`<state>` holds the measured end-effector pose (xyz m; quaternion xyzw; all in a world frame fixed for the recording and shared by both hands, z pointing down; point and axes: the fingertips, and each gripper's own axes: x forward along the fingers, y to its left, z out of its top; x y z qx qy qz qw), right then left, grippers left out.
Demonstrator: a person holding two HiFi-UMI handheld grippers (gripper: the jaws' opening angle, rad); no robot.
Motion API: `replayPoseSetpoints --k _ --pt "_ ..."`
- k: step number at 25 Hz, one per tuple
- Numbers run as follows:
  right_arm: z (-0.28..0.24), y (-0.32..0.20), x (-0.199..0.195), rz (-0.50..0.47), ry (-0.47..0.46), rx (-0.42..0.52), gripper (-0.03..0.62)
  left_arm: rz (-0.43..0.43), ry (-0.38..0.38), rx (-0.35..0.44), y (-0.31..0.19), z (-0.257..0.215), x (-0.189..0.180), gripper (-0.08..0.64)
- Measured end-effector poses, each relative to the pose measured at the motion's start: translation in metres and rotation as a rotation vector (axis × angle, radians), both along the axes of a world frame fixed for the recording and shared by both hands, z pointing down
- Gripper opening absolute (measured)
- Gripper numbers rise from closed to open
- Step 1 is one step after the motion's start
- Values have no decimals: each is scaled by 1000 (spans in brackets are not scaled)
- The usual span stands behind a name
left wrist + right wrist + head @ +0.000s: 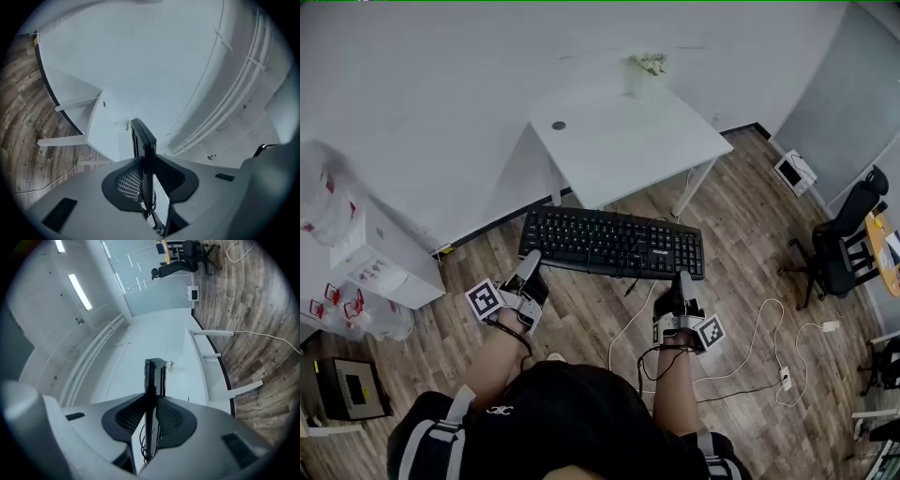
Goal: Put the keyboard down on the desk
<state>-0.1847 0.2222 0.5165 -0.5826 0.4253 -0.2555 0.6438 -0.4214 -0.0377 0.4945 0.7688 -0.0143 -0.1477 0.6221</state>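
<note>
A black keyboard (pixel 612 244) hangs level in the air over the wood floor, just in front of the white desk (pixel 628 141). My left gripper (pixel 528 264) is shut on its near left edge and my right gripper (pixel 682 281) is shut on its near right edge. In the left gripper view the keyboard (pixel 143 140) stands edge-on between the pads of the left gripper (pixel 145 174), with the desk (pixel 107 136) beyond. The right gripper view shows the keyboard (pixel 153 376) clamped edge-on in the right gripper (pixel 151 414), the desk (pixel 190 376) ahead. Its cable dangles below.
A small pale object (pixel 652 64) lies at the desk's far edge. A white cabinet (pixel 380 258) and water bottles (pixel 323 206) stand at the left, a black box (pixel 342 389) lower left. An office chair (pixel 844 244) and floor cables (pixel 769 347) are at the right.
</note>
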Motion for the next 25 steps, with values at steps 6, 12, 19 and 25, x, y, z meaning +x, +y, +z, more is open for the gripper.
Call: replayPoseSetpoints --k 6,12,19,25 --pt "5 1 0 -12 11 -25 80 1 -3 -15 1 6 1 87" --pt "2 10 15 -21 29 -28 81 5 -6 -6 9 6 17 87" --pt "6 34 41 -19 16 -15 81 15 -2 -1 31 4 46 87" --pt "2 43 57 -36 38 -1 83 8 4 12 42 8 60 87"
